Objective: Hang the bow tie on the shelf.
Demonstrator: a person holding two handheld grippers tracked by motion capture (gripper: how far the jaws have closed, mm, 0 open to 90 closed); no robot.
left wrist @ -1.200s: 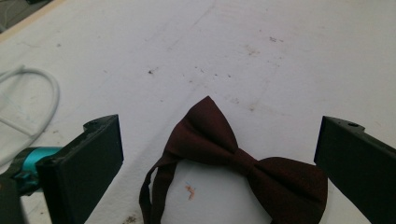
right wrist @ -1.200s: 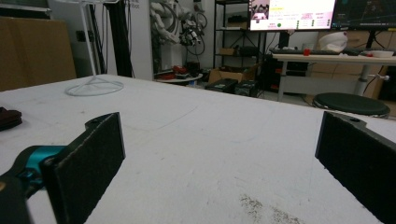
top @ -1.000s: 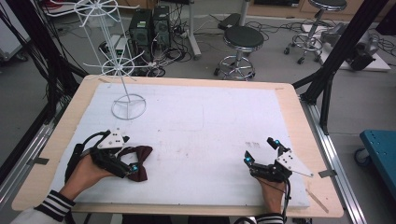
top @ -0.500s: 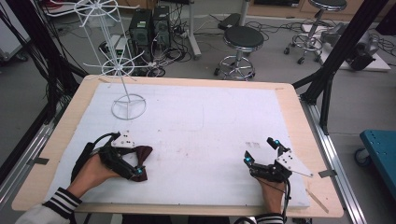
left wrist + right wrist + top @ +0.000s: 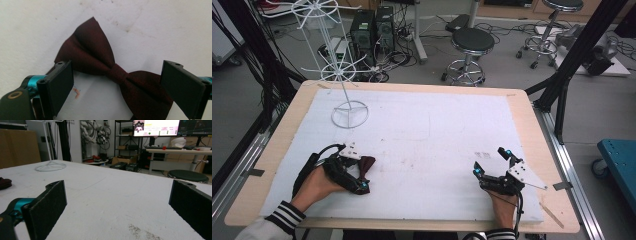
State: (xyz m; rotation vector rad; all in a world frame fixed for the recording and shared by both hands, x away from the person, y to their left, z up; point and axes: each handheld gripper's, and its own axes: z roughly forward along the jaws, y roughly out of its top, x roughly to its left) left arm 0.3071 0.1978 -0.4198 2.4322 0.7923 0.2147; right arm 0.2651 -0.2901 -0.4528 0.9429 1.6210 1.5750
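Note:
A dark red bow tie (image 5: 367, 162) lies flat on the white foam mat (image 5: 427, 130) at the near left. My left gripper (image 5: 361, 174) is tipped down over it and stands open. In the left gripper view the bow tie (image 5: 100, 55) has its knot between the two black pads (image 5: 58, 86), one on each side, and neither pad presses on it. My right gripper (image 5: 490, 161) rests open at the near right with only bare mat between its jaws. The right gripper view shows the right gripper (image 5: 120, 207) and, at the far left edge, the bow tie (image 5: 5, 183).
A tall white wire stand (image 5: 343, 75) rises from a ring base (image 5: 349, 115) at the mat's back left, and the ring base (image 5: 50, 166) appears again from the right gripper. Wooden table edges (image 5: 542, 150) frame the mat. Stools, computers and cables stand on the floor beyond.
My left gripper has shifted a little to the right and tilted down over the bow tie, so its jaws now straddle the knot. The right gripper has not moved.

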